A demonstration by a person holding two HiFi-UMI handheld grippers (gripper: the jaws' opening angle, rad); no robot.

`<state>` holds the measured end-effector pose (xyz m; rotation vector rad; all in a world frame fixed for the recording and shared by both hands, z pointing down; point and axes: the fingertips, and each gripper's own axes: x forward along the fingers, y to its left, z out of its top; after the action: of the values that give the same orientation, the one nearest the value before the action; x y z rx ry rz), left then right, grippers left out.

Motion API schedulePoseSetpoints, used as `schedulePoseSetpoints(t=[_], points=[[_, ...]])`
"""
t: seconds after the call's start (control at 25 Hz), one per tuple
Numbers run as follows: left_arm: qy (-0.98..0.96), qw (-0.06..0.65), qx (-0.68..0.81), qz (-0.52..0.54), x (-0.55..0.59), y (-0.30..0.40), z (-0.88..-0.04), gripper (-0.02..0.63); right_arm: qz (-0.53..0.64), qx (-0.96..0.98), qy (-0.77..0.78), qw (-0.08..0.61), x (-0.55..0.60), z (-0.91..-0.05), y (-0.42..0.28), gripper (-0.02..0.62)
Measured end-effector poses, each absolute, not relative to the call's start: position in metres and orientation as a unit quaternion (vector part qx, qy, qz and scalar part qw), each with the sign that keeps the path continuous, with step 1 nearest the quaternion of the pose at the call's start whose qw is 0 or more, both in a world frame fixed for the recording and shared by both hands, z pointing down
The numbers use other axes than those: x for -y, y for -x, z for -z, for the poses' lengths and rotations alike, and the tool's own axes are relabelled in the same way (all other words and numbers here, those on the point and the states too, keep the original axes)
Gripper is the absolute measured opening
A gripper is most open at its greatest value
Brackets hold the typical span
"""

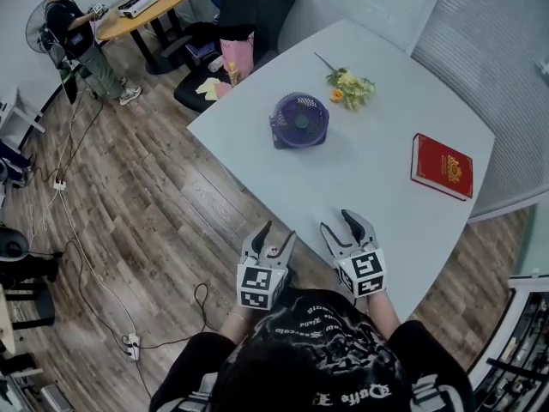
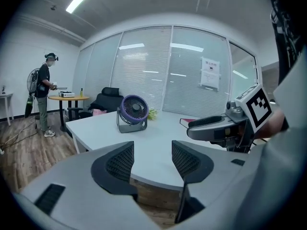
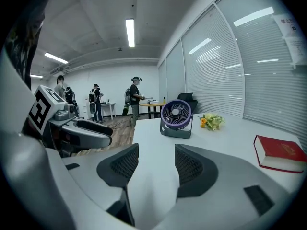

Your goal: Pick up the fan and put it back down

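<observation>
A small purple fan (image 1: pixel 299 120) on a grey base stands upright on the white table (image 1: pixel 377 187), toward its far side; it also shows in the left gripper view as the fan (image 2: pixel 133 112) and in the right gripper view as the fan (image 3: pixel 176 118). My left gripper (image 1: pixel 273 237) hovers at the table's near edge, jaws open and empty. My right gripper (image 1: pixel 345 223) is beside it over the tabletop, also open with nothing between its fingers. Both grippers point toward the fan from well short of it. The left gripper (image 2: pixel 152 159) and right gripper (image 3: pixel 157 163) show bare pads.
A red book (image 1: pixel 443 166) lies at the table's right. A small bunch of flowers (image 1: pixel 350 87) lies beyond the fan. A black chair (image 1: pixel 249 15) and a round wooden table (image 1: pixel 146 7) stand behind. A person (image 1: pixel 81 43) stands far left. Cables run across the wooden floor (image 1: pixel 111 230).
</observation>
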<state>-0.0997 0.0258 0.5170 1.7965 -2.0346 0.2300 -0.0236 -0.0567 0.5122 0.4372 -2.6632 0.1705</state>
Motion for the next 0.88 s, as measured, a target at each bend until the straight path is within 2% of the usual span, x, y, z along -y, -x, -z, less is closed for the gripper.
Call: schedulePoseSetpoints(t=[0.48, 0.88], points=[[-0.665, 0.207, 0.711, -0.099, 0.030, 0.189, -0.520, 0.247, -0.081, 0.950, -0.205, 0.220, 0.107, -0.520, 0.089, 0.230], [-0.673, 0.204, 0.702, -0.115, 0.064, 0.228, -0.527, 0.247, -0.094, 0.942, -0.238, 0.217, 0.140, -0.526, 0.116, 0.229]])
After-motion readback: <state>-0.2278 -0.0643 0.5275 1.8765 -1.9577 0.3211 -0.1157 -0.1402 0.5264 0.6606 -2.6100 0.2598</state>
